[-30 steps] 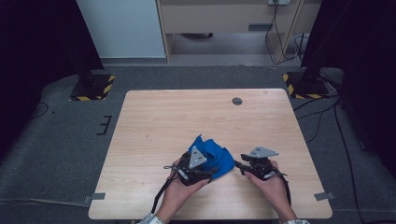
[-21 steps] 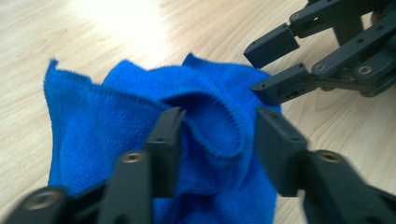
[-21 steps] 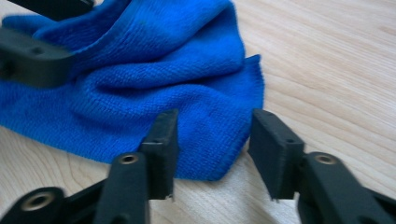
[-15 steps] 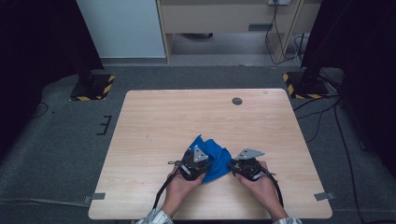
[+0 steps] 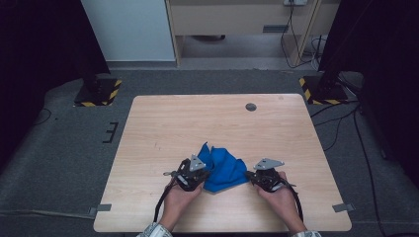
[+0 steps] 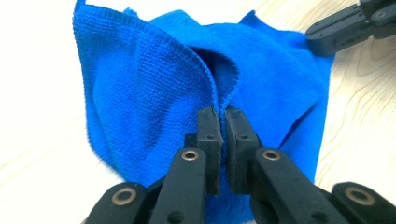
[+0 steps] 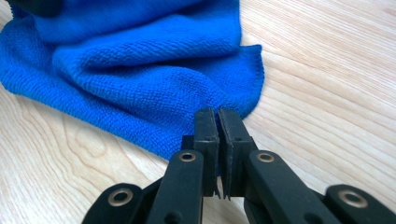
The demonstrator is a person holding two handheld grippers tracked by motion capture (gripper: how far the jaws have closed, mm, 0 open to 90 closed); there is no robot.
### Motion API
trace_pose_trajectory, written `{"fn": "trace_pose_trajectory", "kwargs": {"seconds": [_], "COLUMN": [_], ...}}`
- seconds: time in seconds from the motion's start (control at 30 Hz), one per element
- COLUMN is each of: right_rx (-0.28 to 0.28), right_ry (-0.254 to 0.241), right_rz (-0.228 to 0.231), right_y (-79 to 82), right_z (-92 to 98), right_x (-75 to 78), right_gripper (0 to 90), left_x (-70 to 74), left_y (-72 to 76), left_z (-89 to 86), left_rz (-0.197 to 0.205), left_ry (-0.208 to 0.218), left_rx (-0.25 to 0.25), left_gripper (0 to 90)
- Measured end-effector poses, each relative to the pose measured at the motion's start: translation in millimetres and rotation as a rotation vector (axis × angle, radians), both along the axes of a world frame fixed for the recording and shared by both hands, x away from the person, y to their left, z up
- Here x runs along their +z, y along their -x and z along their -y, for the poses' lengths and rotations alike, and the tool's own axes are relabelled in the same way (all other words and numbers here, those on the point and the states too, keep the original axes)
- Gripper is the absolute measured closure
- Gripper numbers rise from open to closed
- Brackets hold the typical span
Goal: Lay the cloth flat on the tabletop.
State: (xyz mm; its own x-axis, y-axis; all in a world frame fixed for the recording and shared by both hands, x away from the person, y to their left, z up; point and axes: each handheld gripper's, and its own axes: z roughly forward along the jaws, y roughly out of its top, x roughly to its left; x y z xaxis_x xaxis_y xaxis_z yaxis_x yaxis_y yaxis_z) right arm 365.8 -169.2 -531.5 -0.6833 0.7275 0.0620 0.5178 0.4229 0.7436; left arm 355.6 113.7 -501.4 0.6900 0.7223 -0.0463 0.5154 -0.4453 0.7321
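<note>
A crumpled blue cloth lies on the wooden table near its front edge, between my two grippers. My left gripper holds the cloth's left side. In the left gripper view its jaws are shut on a raised fold of the blue cloth. At the cloth's right edge my right gripper is also shut. In the right gripper view its jaws pinch the near hem of the blue cloth. The right gripper's jaws reach into the left gripper view's top right corner.
A small dark round hole sits near the table's far edge. Bare wood spreads behind and to both sides of the cloth. Beyond the table stand black stand bases with yellow-striped corners and floor cables.
My right gripper has moved left to the cloth's right edge. The left gripper has shifted slightly left while holding its fold, and the cloth now lies a little wider between them.
</note>
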Motion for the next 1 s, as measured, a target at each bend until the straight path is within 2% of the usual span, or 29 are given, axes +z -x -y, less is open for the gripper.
{"fn": "trace_pose_trajectory", "kwargs": {"seconds": [0.3,0.47,0.63,0.8,0.83,0.9,1.0], "right_rx": [-0.022,-0.052,-0.068,-0.066,-0.066,-0.069,-0.069], "right_ry": [0.0,-0.007,-0.009,-0.018,-0.018,-0.019,-0.018], "right_rz": [0.002,-0.003,-0.01,-0.015,-0.015,-0.009,0.002], "right_y": [-0.4,-2.9,-4.2,-3.8,-3.8,-3.7,-2.6], "right_z": [6.4,15.5,20.9,21.3,21.3,21.0,19.9], "right_x": [0.0,-0.3,-0.1,-0.5,-0.5,-0.1,2.6], "right_gripper": [87.7,87.7,87.5,86.3,86.3,84.2,77.4], "left_x": [3.6,-0.5,-1.1,-3.9,-3.9,-3.5,1.1], "left_y": [4.2,9.6,16.1,24.3,24.3,24.2,25.8], "left_z": [-20.7,-36.1,-40.4,-43.8,-43.8,-46.9,-48.7], "left_rz": [0.009,-0.007,-0.026,-0.037,-0.037,-0.036,-0.008], "left_ry": [-0.031,-0.035,-0.03,-0.061,-0.061,-0.035,-0.009], "left_rx": [0.035,0.051,0.038,0.025,0.025,0.031,0.044], "left_gripper": [85.5,85.5,85.4,84.8,83.7,82.1,74.4]}}
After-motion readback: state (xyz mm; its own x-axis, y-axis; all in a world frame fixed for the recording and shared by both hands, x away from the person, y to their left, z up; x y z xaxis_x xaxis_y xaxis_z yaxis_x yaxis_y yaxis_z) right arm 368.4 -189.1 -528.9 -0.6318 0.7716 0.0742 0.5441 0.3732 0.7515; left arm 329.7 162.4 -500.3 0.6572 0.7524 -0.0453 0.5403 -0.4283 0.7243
